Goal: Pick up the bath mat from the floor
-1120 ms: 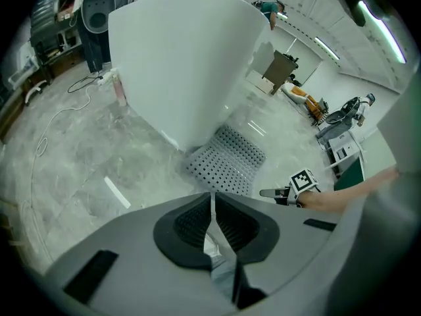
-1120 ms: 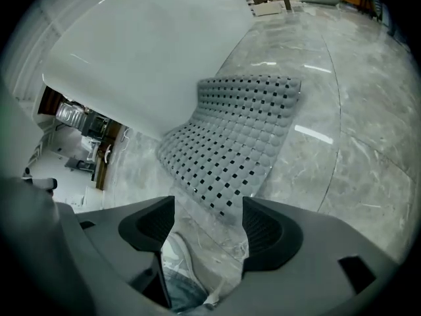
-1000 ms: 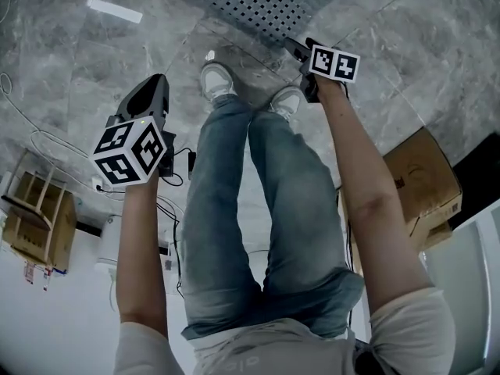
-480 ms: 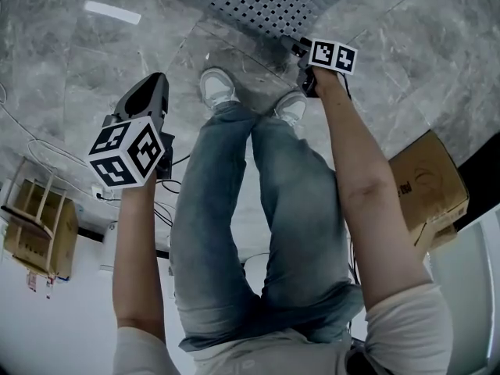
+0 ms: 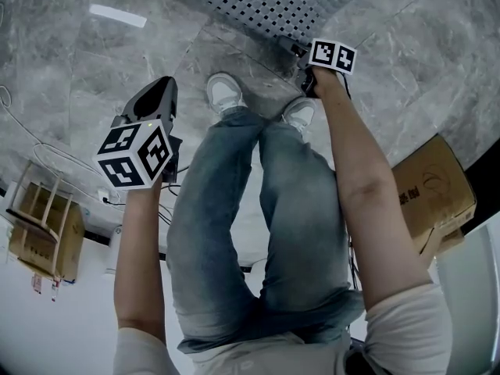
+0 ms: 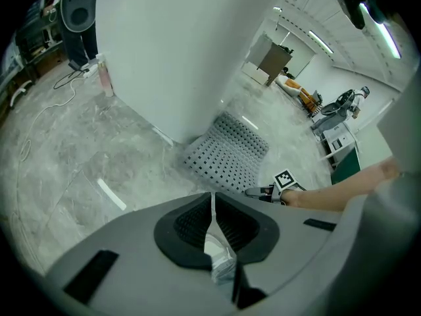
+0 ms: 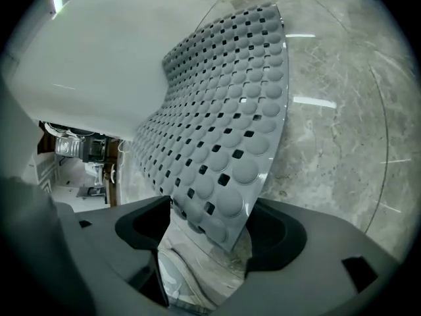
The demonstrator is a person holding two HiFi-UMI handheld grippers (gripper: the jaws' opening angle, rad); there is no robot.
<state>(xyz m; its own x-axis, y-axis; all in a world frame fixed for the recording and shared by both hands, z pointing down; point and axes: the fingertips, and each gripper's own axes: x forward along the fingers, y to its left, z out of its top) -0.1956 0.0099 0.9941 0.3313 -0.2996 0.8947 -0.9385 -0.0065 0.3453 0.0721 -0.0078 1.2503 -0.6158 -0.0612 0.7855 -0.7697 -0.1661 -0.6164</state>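
The bath mat (image 5: 273, 2) is grey, studded with round bumps and square holes. It lies on the marble floor with its far edge curled up against a white wall (image 6: 177, 51). My right gripper (image 5: 287, 47) is down at the mat's near corner. In the right gripper view that corner of the mat (image 7: 223, 110) sits between the jaws of the right gripper (image 7: 210, 224), which are opening wide and not pressing on it. My left gripper (image 5: 162, 86) hangs above the floor to the left, away from the mat (image 6: 227, 153). The left gripper (image 6: 212, 201) is shut with nothing in it.
The person's jeans and white shoes (image 5: 224, 92) stand between the two grippers, just short of the mat. A cardboard box (image 5: 433, 190) sits at the right. At the left are a wooden rack (image 5: 39, 221) and loose cables (image 5: 47, 151). A white strip (image 5: 117, 16) lies on the floor.
The right gripper has edged forward to the mat's near corner. The person's legs and shoes have shifted a little. The left gripper has stayed almost where it was.
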